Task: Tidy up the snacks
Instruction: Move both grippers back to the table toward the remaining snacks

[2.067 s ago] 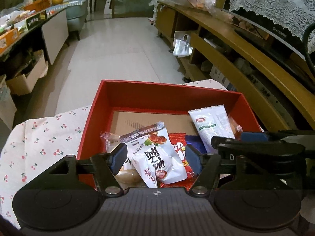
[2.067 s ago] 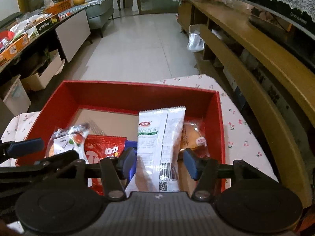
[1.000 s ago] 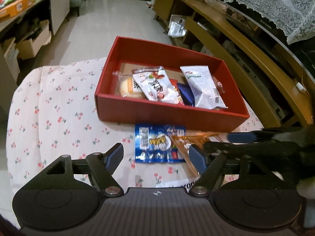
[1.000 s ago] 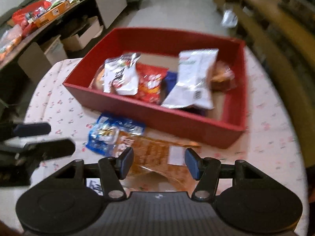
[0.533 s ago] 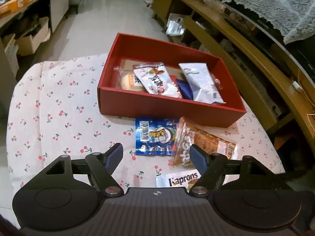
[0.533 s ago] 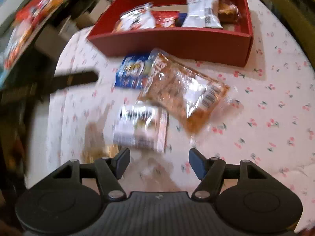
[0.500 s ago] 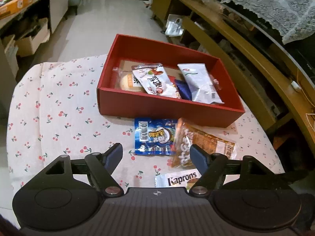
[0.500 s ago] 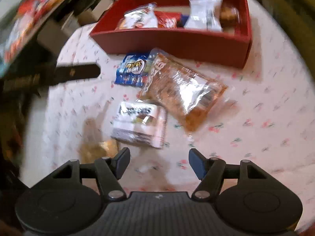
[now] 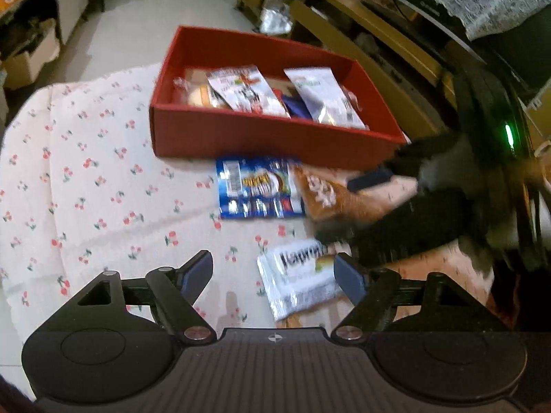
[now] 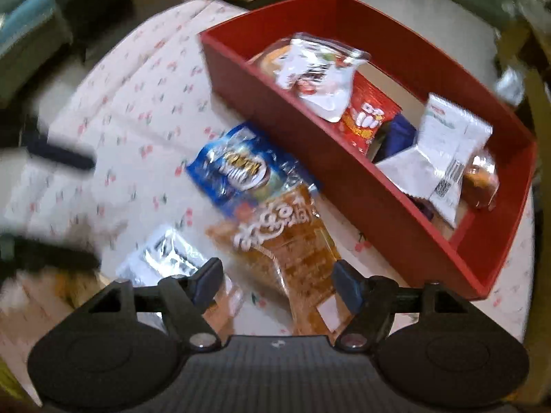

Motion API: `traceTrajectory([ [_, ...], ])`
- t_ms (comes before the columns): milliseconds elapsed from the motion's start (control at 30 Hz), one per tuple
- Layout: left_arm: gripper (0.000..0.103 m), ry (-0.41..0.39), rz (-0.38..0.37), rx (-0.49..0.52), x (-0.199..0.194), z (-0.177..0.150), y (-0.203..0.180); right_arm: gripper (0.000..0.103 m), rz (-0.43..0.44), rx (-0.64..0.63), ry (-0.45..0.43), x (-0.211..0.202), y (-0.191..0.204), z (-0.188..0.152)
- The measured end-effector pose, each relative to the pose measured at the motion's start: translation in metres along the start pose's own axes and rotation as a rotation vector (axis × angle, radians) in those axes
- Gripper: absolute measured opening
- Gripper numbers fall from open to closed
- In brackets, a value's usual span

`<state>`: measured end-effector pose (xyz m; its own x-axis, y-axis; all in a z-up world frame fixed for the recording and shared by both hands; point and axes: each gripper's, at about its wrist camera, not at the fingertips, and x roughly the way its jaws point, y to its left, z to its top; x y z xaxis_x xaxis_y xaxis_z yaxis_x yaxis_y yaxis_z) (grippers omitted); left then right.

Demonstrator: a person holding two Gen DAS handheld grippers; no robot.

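A red box (image 9: pixel 275 141) (image 10: pixel 344 172) on the cloth holds several packets, among them a white one with red fruit (image 9: pixel 241 91) and a white-green one (image 9: pixel 323 96). In front of it lie a blue packet (image 9: pixel 258 189) (image 10: pixel 237 168), an orange packet (image 9: pixel 330 192) (image 10: pixel 292 241) and a silvery white packet (image 9: pixel 299 278) (image 10: pixel 165 258). My left gripper (image 9: pixel 273 270) hovers over the white packet, jaws opening, gripping nothing. My right gripper (image 10: pixel 277 278) hangs over the orange packet, jaws opening, pads clear of it. It appears blurred in the left wrist view.
The table wears a white cloth with cherry print (image 9: pixel 86 172). A long wooden shelf unit (image 9: pixel 378 34) runs past the table's right side. Cartons (image 9: pixel 27 62) stand on the floor at far left. A yellowish bun-like item (image 10: pixel 79 285) lies near the white packet.
Both grippers have pulled back out of the box to the loose packets. The right one has rolled and dropped over the orange packet, jaws wider. It now reaches into the left wrist view.
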<state>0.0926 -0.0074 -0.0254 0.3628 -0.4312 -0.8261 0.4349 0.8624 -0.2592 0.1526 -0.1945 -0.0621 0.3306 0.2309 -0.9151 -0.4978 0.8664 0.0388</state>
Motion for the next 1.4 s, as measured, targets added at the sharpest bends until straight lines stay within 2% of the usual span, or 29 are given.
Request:
traceTrajectory([
  [200,0.082,0.074,-0.046,0.124,0.007,-0.022,-0.014,0.092,0.064,0.084,0.027,-0.011,0.006,-0.032],
  [333,0.083,0.107,-0.051,0.250,0.006,-0.038,-0.029,0.091,0.065,0.103,0.070,-0.018,0.021,-0.050],
  [500,0.084,0.180,-0.036,0.406,0.011,-0.058,-0.037,0.093,-0.022,0.059,0.081,-0.013,0.036,-0.053],
  [567,0.083,0.203,-0.020,0.443,0.019,-0.061,-0.035,0.103,-0.020,0.062,0.072,-0.011,0.037,-0.053],
  [667,0.085,0.218,0.008,0.457,0.031,-0.061,-0.028,0.103,-0.003,0.099,0.069,-0.003,0.037,-0.055],
  [900,0.085,0.191,0.051,0.494,0.033,-0.065,-0.030,0.103,-0.060,0.142,0.058,-0.005,0.033,-0.057],
  [967,0.084,0.181,0.071,0.495,0.032,-0.070,-0.036,0.083,-0.066,0.165,0.042,-0.013,0.032,-0.058],
  [1000,0.083,0.176,0.078,0.494,0.031,-0.071,-0.039,0.076,-0.095,0.165,0.038,-0.016,0.033,-0.059],
  [1033,0.076,0.174,0.078,0.488,0.029,-0.071,-0.041,0.071,-0.115,0.165,0.034,-0.019,0.034,-0.061],
  [1067,0.067,0.174,0.074,0.469,0.028,-0.070,-0.043,0.068,-0.113,0.172,0.032,-0.023,0.034,-0.063],
  [1167,0.054,0.182,0.060,0.406,0.022,-0.069,-0.043,0.063,-0.114,0.182,0.028,-0.030,0.036,-0.072],
  [1267,0.049,0.181,0.053,0.377,0.018,-0.072,-0.044,0.062,-0.130,0.184,0.029,-0.035,0.040,-0.082],
  [1400,0.049,0.181,0.058,0.348,0.017,-0.077,-0.047,0.062,-0.137,0.196,0.017,-0.040,0.042,-0.093],
])
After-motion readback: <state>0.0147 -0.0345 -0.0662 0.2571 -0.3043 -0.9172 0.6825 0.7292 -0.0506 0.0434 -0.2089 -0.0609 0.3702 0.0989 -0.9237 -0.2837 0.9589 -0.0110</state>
